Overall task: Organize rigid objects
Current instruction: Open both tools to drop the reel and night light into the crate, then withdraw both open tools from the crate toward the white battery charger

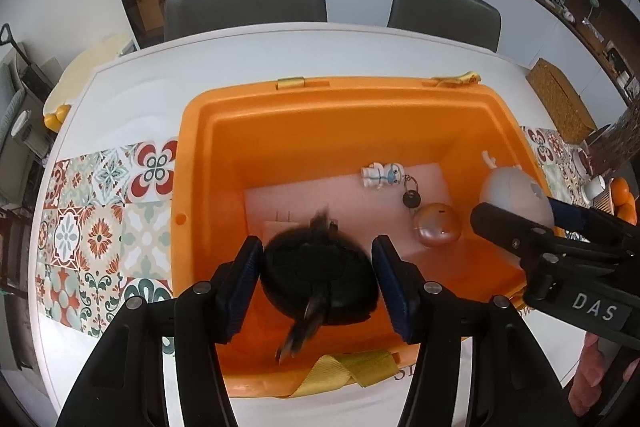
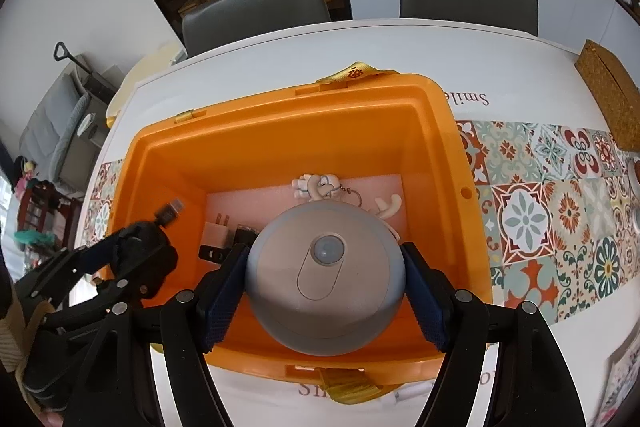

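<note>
left hand-held gripper (image 1: 318, 281) clamps black coiled cable (image 1: 320, 277) | right hand-held gripper (image 2: 324, 291) grips grey dome night-light (image 2: 324, 277) | both over orange bin (image 1: 304, 131), for dropping inside

Two wrist views, steeply down, sharing bin (image 1: 224, 131)

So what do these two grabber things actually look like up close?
Both are alike: the left gripper and right gripper are matte black, angular frames joined by round silver pivot pins. Each finger ends in a flat, dark blue textured pad. The right one carries a black label with white letters reading DAS.
</note>
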{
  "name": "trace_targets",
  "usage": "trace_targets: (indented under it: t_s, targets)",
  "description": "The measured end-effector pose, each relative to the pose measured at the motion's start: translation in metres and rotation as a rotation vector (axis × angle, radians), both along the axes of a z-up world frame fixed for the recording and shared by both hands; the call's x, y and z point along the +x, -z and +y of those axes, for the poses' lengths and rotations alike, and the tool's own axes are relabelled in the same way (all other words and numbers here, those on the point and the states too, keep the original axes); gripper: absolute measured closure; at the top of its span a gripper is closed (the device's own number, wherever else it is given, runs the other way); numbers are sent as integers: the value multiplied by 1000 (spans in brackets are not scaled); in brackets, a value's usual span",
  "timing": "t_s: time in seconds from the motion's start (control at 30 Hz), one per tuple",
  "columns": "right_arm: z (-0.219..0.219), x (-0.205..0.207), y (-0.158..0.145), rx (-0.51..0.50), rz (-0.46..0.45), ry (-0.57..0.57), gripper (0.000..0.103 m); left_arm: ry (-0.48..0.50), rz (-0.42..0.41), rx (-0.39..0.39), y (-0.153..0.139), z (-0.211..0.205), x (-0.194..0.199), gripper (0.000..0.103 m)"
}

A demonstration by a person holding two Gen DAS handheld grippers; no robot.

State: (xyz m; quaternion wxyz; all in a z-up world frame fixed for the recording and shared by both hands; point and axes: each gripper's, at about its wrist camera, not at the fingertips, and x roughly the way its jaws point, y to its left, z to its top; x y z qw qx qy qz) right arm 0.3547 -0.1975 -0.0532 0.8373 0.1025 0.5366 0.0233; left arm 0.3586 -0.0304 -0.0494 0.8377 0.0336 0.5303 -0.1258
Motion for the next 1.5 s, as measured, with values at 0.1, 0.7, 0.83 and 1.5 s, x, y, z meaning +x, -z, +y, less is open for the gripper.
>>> trace_targets:
  t_s: [0.1, 0.7, 0.83, 1.5]
  targets:
    - [-1, 0, 0, 0, 0, 2, 29, -4, -21, 14, -4, 0, -1, 43]
    - [10, -1, -1, -14, 16, -30, 28, -130, -103, 118, -27, 24, -16, 15]
    - [13, -1, 1, -13, 28, -36, 28, -157, -101, 111, -27, 30, -21, 15]
    - [-3, -42, -27, -17, -72, 41, 18, -218, -112, 25, -40, 43, -61, 12]
